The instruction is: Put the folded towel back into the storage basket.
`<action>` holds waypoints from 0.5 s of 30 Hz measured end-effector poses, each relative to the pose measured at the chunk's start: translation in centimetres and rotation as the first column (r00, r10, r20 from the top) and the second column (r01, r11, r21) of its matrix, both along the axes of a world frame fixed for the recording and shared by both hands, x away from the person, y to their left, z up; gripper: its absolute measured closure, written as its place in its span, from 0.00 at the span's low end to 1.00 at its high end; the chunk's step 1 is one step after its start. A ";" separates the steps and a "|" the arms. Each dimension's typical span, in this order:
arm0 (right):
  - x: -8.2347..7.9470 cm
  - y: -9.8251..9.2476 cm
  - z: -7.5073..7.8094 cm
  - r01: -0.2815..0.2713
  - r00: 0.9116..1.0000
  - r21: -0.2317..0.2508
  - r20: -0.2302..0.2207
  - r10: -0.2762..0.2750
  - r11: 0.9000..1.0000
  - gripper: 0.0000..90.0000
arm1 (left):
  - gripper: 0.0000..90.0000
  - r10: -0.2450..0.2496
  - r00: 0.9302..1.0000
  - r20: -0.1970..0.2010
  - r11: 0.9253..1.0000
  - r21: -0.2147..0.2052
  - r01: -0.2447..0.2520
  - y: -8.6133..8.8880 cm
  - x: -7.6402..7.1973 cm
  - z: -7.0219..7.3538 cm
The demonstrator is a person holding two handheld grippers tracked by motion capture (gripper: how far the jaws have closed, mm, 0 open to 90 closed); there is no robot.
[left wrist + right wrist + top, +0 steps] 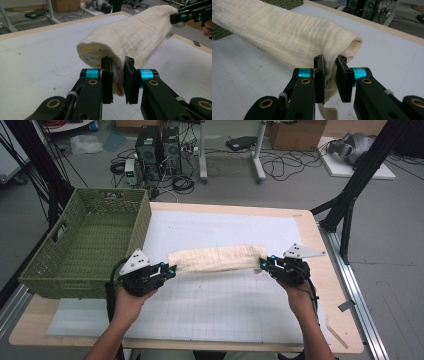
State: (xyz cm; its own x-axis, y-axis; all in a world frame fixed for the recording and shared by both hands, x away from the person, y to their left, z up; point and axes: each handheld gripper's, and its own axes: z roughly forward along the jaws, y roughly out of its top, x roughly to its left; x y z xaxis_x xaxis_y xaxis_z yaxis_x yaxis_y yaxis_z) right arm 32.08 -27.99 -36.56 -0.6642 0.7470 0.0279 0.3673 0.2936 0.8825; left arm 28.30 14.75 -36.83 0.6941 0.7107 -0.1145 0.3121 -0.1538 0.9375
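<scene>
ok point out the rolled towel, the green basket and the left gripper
rolled cream towel [215, 258], high view, middle of the roll
green woven basket [141, 227], high view, its right wall
left gripper [117, 75], left gripper view, between its fingertips, clamped on the towel's end

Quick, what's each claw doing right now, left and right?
Left claw: closed on one end of the rolled cream towel.
Right claw: closed on the towel's other end.

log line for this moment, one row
left gripper shut on rolled towel | right gripper shut on other end | towel off mat | basket empty
</scene>
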 end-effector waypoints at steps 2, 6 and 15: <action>0.5 0.4 0.5 -0.003 1.000 -0.012 0.011 0.004 1.000 0.88 | 0.88 -0.001 1.000 0.011 1.000 0.004 0.001 0.3 -0.1 0.5; 1.5 1.3 1.6 -0.001 1.000 -0.022 0.025 0.001 1.000 0.88 | 0.88 0.003 1.000 0.030 1.000 0.002 -0.003 0.8 -0.4 1.3; 3.7 4.1 3.7 -0.031 0.997 -0.041 0.063 0.033 0.999 0.88 | 0.88 0.026 0.997 0.078 1.000 0.002 -0.026 2.8 -1.5 3.2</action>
